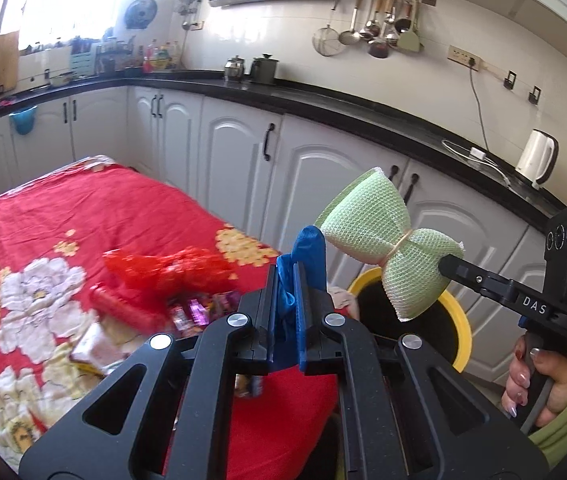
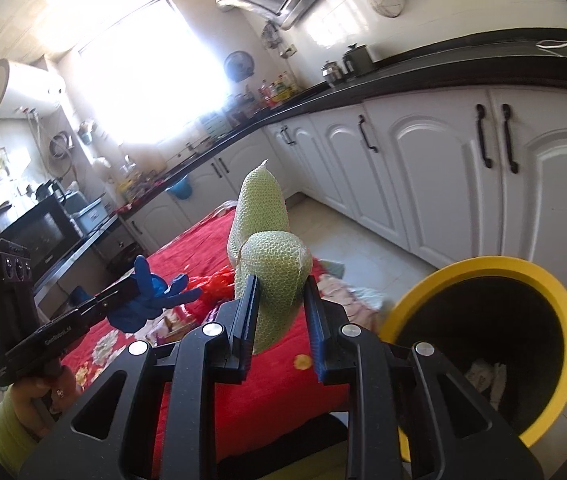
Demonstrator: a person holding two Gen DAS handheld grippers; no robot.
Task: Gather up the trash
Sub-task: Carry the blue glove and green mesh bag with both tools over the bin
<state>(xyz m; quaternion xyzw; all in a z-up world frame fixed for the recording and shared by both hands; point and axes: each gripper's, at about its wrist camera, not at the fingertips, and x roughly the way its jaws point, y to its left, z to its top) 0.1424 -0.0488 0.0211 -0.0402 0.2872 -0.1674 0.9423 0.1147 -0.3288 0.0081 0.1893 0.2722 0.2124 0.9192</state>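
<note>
Trash so far: green foam net [image 1: 379, 240] pinched in the right gripper [image 1: 449, 262] over the bin [image 1: 459, 320], blue glove [image 1: 303, 256] clamped in the left gripper [image 1: 283, 308]. I'd center the net over the opening before letting go.

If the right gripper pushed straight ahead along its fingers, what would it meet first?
The right gripper, shut on the green foam net, points over the red cloth past the yellow-rimmed bin; probably the cloth's far end, though depth is unclear.
</note>
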